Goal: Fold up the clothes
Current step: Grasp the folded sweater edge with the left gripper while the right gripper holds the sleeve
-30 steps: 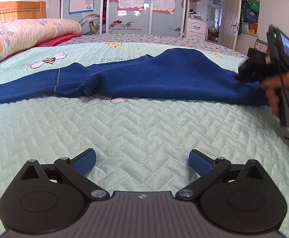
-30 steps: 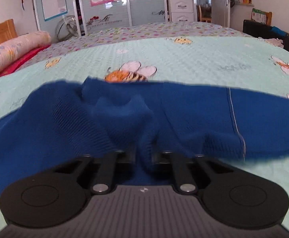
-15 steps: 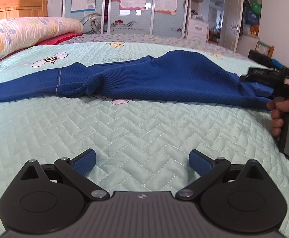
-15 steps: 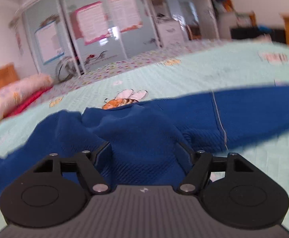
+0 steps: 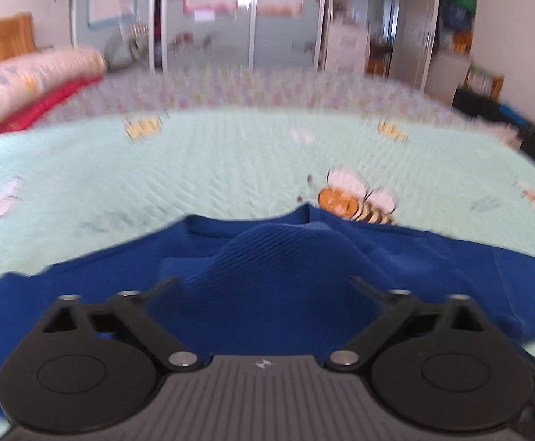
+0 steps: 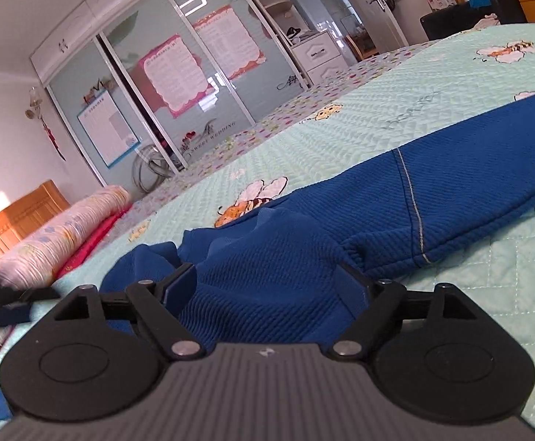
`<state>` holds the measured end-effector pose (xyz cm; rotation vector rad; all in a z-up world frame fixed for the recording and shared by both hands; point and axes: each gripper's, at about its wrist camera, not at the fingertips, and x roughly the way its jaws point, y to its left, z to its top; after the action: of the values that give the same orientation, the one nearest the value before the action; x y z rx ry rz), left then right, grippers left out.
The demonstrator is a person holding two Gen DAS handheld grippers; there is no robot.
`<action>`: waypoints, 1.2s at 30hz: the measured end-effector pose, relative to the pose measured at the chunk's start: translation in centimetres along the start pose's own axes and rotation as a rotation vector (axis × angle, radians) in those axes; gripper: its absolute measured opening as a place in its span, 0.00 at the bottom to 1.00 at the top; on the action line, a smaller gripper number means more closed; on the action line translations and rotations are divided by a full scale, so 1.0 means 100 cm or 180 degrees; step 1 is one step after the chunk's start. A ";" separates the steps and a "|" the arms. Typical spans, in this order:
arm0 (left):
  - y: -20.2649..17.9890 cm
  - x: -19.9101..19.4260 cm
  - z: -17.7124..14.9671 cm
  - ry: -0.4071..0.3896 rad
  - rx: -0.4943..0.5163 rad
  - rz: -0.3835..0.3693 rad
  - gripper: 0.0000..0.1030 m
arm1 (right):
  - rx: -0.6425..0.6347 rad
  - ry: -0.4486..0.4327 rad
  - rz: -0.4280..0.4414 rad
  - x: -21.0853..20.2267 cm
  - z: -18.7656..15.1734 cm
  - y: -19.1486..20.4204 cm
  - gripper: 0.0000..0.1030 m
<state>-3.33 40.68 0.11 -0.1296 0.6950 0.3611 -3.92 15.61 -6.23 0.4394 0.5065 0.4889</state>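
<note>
A blue knit sweater lies spread on the pale green quilted bed. In the blurred left wrist view, my left gripper is over the sweater. Its jaws are closing around a raised hump of cloth, and the pads still stand apart from it. My right gripper rests low on another bunched part of the sweater, near a sleeve with a pale seam. Its jaws are opening, and the cloth lies loose between them. A blurred dark gripper part shows at the left edge of the right wrist view.
A rolled flowered duvet and a red cloth lie along the bed's left side by the wooden headboard. Sliding wardrobe doors stand beyond the bed. Bare quilt stretches beyond the sweater.
My left gripper swept from bare quilt onto the sweater, and its jaws narrowed. My right gripper let go of the bunched cloth, opened wide and rolled.
</note>
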 end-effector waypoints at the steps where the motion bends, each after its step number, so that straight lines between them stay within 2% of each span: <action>1: -0.003 0.019 0.000 0.0125 0.0115 0.0224 0.54 | -0.0046 0.0019 -0.0030 0.001 0.000 0.003 0.81; 2: -0.002 0.035 -0.003 0.0297 0.0132 0.0423 0.47 | -0.0091 0.0038 -0.0053 0.001 -0.001 0.005 0.81; 3: 0.005 0.041 -0.008 0.0389 0.0000 0.0400 0.47 | -0.0120 0.0057 -0.0064 0.002 -0.001 0.007 0.82; 4: 0.013 0.036 -0.013 0.0339 -0.0162 0.0325 0.47 | -0.0137 0.0075 -0.0068 0.002 -0.001 0.007 0.82; 5: 0.017 0.027 -0.019 0.0281 -0.0155 0.0342 0.42 | -0.0153 0.0091 -0.0074 0.003 -0.001 0.008 0.83; 6: 0.020 0.019 -0.024 0.0223 -0.0148 0.0359 0.26 | -0.0170 0.0104 -0.0085 0.004 -0.001 0.009 0.83; 7: 0.024 0.010 -0.029 0.0168 -0.0146 0.0385 0.17 | -0.0195 0.0117 -0.0100 0.005 -0.001 0.010 0.83; 8: 0.032 0.007 -0.033 0.0138 -0.0190 0.0491 0.01 | -0.0227 0.0127 -0.0119 0.005 -0.001 0.012 0.83; 9: 0.039 0.003 -0.036 0.0108 -0.0234 0.0596 0.00 | -0.0260 0.0138 -0.0138 0.006 -0.001 0.014 0.84; 12: 0.062 -0.009 -0.047 0.0021 -0.0367 0.0901 0.00 | -0.0288 0.0142 -0.0150 0.005 -0.003 0.015 0.84; 14: 0.072 -0.017 -0.051 0.0028 -0.0494 0.0844 0.02 | -0.0257 0.0140 -0.0132 0.004 -0.003 0.014 0.84; 16: 0.077 -0.022 -0.051 0.0056 -0.0492 0.0744 0.27 | -0.0276 0.0147 -0.0144 0.004 -0.003 0.015 0.84; 17: 0.075 -0.020 -0.048 0.0082 -0.0416 0.0728 0.62 | -0.0293 0.0151 -0.0154 0.004 -0.003 0.016 0.84; 18: 0.071 -0.014 -0.044 0.0111 -0.0332 0.0781 0.91 | -0.0308 0.0153 -0.0161 0.004 -0.004 0.016 0.84; 19: 0.067 -0.008 -0.041 0.0139 -0.0250 0.0831 0.96 | -0.0322 0.0156 -0.0168 0.004 -0.004 0.017 0.84; 20: 0.064 0.000 -0.039 0.0161 -0.0188 0.0846 0.96 | -0.0327 0.0157 -0.0168 0.004 -0.004 0.017 0.84; 21: 0.060 0.007 -0.038 0.0182 -0.0133 0.0856 0.90 | -0.0321 0.0158 -0.0163 0.004 -0.003 0.016 0.84; 22: 0.059 0.009 -0.042 0.0188 -0.0152 0.0799 0.78 | -0.0320 0.0159 -0.0161 0.004 -0.003 0.016 0.85; 23: 0.058 0.010 -0.047 0.0175 -0.0195 0.0639 0.45 | -0.0325 0.0162 -0.0164 0.004 -0.003 0.016 0.85; 24: 0.052 0.004 -0.052 0.0112 -0.0175 0.0547 0.21 | -0.0331 0.0164 -0.0166 0.004 -0.003 0.016 0.85; 25: 0.043 -0.006 -0.057 -0.0001 -0.0036 0.0576 0.13 | -0.0337 0.0168 -0.0168 0.004 -0.003 0.016 0.85; 27: 0.027 -0.031 -0.074 -0.0224 0.0237 0.0474 0.13 | -0.0344 0.0173 -0.0168 0.005 -0.002 0.016 0.86; 30: 0.016 -0.064 -0.108 -0.0311 0.0452 0.0269 0.13 | -0.0350 0.0174 -0.0167 0.004 -0.002 0.016 0.86; 32: 0.014 -0.077 -0.124 -0.0319 0.0551 0.0215 0.14 | -0.0344 0.0173 -0.0161 0.004 -0.002 0.015 0.86; 34: 0.016 -0.083 -0.128 -0.0330 0.0547 0.0313 0.22 | -0.0340 0.0172 -0.0156 0.004 -0.002 0.015 0.86; 36: 0.016 -0.084 -0.121 -0.0330 0.0517 0.0412 0.44 | -0.0339 0.0173 -0.0154 0.004 -0.001 0.014 0.86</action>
<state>-17.12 37.00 -3.69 0.0882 0.6288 0.4306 -4.15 17.02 -5.75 0.3118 0.5396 0.4798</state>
